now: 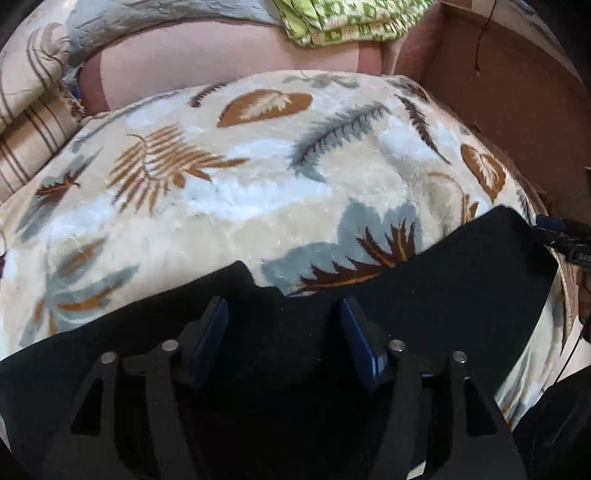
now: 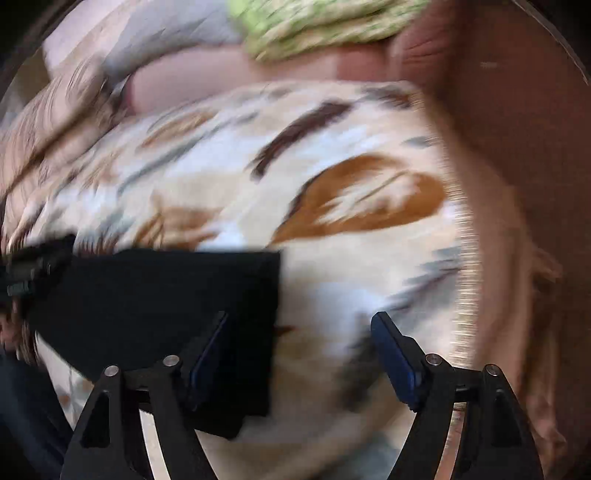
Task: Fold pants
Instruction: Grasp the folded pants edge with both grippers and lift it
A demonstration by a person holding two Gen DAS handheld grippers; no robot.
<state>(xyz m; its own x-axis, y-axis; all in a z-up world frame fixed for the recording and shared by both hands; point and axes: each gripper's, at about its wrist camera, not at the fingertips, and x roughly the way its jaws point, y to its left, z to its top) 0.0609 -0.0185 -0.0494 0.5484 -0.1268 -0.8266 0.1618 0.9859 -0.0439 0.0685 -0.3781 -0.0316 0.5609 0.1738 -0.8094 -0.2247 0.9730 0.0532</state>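
The black pants (image 1: 443,288) lie flat on a cream blanket with a leaf print (image 1: 229,192). In the left wrist view my left gripper (image 1: 284,314) is open, its blue pads just above the black cloth, nothing between them. The other gripper shows at the right edge (image 1: 565,240). In the blurred right wrist view the pants (image 2: 159,295) lie at the lower left with a straight right edge. My right gripper (image 2: 299,325) is open wide; its left finger (image 2: 210,350) is over the pants' edge, its right finger (image 2: 395,354) over the blanket (image 2: 369,258).
A folded green patterned cloth (image 1: 343,22) and a grey cloth (image 1: 147,22) lie at the far side. A brown wooden board (image 1: 509,92) runs along the right. Striped bedding (image 1: 26,144) is bunched at the left.
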